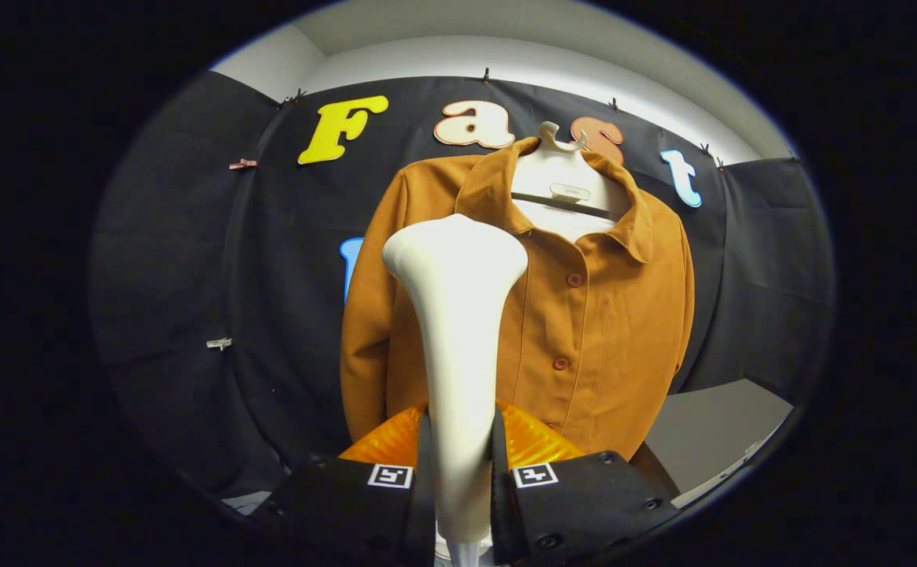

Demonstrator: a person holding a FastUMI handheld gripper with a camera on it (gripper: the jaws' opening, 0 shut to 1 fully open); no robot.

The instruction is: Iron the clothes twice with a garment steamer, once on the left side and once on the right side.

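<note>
A white garment steamer (458, 331) stands upright between my fingers, its wide head up against the left chest of the shirt. My gripper (460, 472) is shut on the steamer's handle, both fingers pressing its sides. Beyond it hangs an orange-brown button-up shirt (592, 315) on a white hanger (559, 142) against the booth's black cloth wall. The steamer's body hides part of the shirt's left front panel.
A grey table surface (710, 433) lies low to the right of the shirt. Black cloth (191, 276) surrounds the shirt on both sides, with small clips pinned to it at the left.
</note>
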